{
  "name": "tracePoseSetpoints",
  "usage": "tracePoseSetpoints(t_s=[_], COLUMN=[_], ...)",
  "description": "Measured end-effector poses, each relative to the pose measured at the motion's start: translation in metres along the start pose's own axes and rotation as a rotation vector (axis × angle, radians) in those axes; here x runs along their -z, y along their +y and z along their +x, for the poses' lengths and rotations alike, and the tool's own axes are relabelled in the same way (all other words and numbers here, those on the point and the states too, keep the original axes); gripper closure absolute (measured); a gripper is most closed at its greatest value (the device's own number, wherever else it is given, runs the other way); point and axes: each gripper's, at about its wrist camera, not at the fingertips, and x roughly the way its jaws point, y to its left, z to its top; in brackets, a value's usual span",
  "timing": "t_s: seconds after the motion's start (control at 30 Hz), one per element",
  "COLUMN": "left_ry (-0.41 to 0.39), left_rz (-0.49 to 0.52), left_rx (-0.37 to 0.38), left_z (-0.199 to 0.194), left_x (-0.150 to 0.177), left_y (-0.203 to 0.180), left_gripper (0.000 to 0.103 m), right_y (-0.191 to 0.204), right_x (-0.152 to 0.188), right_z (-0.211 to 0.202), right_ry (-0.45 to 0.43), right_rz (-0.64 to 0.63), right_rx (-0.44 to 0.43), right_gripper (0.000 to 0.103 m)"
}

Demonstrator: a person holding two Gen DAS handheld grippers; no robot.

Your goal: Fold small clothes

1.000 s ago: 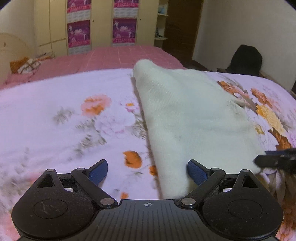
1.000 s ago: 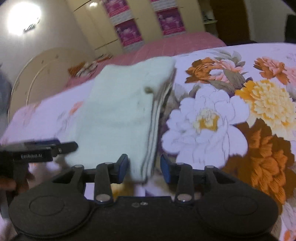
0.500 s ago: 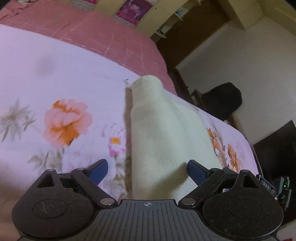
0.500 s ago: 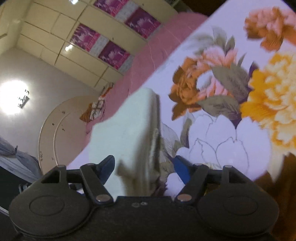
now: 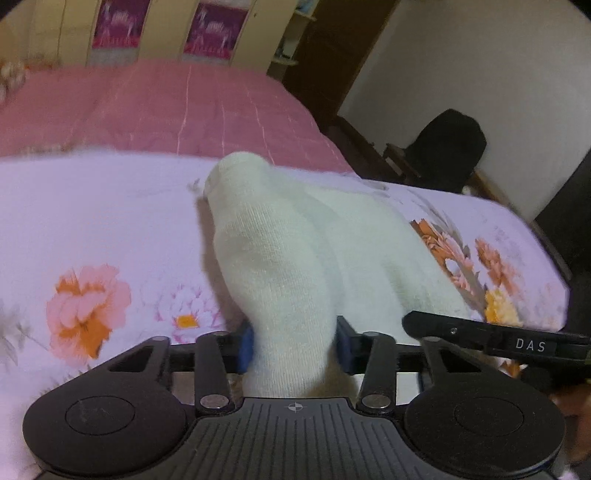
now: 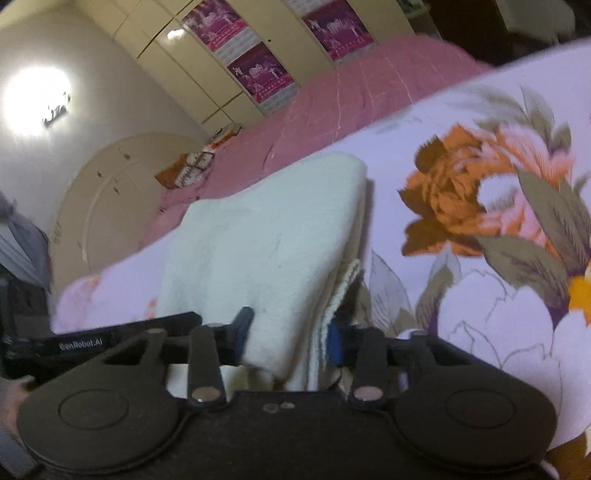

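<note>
Black gripper point(image 5: 293, 341) bodies, ribbed housing, blue-padded fingers point(image 5: 245, 345), silver screws

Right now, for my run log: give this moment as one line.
stage: fold grasp | left gripper: jaws closing on cream knitted garment | right gripper: jaws closing on same garment | surface: floral bedsheet

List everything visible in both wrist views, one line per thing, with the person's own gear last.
Folded garment: one, cream-white knit, lying on the floral sheet, near end between both grippers' pads.
Floral sheet: one, pale lilac with orange and pink flowers, covering the near bed.
Pink quilt: one, pink, on the bed behind the sheet.
Posters: at least four, magenta, on the cream wardrobe doors.
Dark object: one, black, by the far wall; what it is cannot be told.
Wall lamp: one, bright white, on the wall.
Left hand-held gripper: black with blue pads, jaws closing on the garment.
Right hand-held gripper: black with blue pads, jaws closing on the garment's layered edge.
</note>
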Motion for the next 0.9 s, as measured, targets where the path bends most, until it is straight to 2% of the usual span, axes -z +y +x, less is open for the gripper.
tracePoseSetpoints(t_s=[0.07,0.13,0.33,0.53,0.73,0.9], left_ry=[-0.025,-0.043,-0.101,-0.105,-0.068,-0.047], left_rz=[0.084,0.122,0.137,0.129,0.078,0.044], left_rx=[-0.049,-0.066,-0.081,-0.158,-0.233,-0.279], left_z=[-0.008,-0.019,-0.073,-0.143,-0.199,-0.222], left_x=[0.0,-0.002,-0.007,0.02,0.067,0.103], left_y=[-0.018,-0.029,-0.029,0.012,0.071,0.103], left_gripper=[0.065,0.065,0.065,0.065,0.065,0.065], right_y=[0.022,0.043,0.083,0.15,0.218,0.258], right_x=[0.005,0.008,0.013,0.026,0.078,0.113], right_z=[-0.008,-0.015,-0.045,-0.05,-0.027,-0.013], right_ry=[-0.018,-0.037,-0.084,-0.09,-0.051,-0.004], right_rz=[-0.092,-0.183,-0.272,-0.347,-0.376,-0.377], right_rx=[0.057,0.105,0.125,0.069,0.009,-0.03], right_gripper=[0.074,0.075,0.075,0.075,0.075,0.075])
